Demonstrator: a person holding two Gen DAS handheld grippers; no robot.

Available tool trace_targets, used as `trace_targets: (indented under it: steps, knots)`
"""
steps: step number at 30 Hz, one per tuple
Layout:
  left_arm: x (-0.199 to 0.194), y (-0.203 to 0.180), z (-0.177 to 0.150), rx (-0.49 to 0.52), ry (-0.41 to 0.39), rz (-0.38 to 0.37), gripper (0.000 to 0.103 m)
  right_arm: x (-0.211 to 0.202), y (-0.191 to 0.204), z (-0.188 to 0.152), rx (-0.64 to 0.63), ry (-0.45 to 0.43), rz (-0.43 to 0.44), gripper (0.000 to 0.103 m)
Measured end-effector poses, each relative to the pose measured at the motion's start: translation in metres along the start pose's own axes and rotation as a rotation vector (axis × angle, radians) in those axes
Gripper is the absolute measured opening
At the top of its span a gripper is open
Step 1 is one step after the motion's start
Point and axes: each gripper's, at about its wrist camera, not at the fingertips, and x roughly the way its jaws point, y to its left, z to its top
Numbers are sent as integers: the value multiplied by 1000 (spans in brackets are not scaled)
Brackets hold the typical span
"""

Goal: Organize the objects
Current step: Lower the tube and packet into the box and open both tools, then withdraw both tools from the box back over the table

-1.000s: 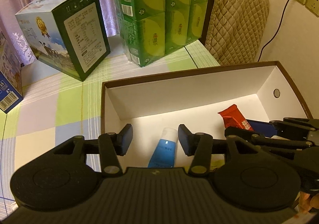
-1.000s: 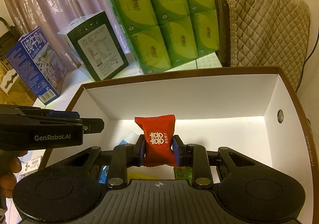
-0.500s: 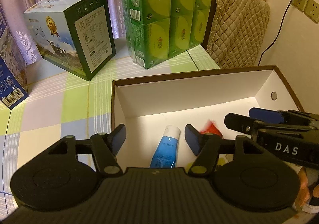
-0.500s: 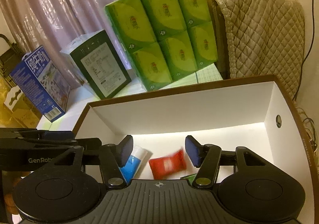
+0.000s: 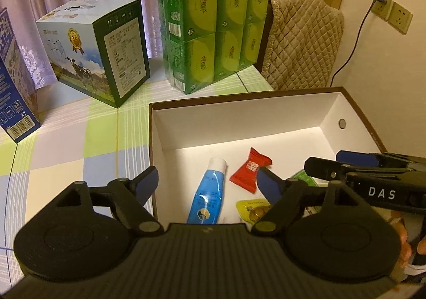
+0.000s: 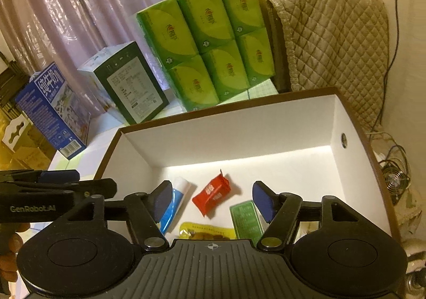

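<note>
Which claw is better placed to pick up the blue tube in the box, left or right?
Left, probably. The left claw is open with the blue tube straight ahead between its fingers; the right claw faces the red candy instead.

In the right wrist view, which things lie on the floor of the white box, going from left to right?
Blue tube → red candy packet → green packet. The yellow packet lies nearer, below the red and green ones, so I leave it out.

Left hand-held gripper (image 5: 206, 183) and right hand-held gripper (image 6: 210, 196) — both wide apart, empty, side by side.
</note>
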Motion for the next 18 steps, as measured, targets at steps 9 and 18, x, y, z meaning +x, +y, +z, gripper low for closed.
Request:
trace_targets:
  steps: [9, 18]
  knots:
    - [-39, -3, -22, -8, -12, -17, 80, -30, 9, -20, 1, 0, 8, 66]
    - [-77, 4, -52, -33, -25, -23, 82, -57, 28, -44, -10, 6, 26, 68]
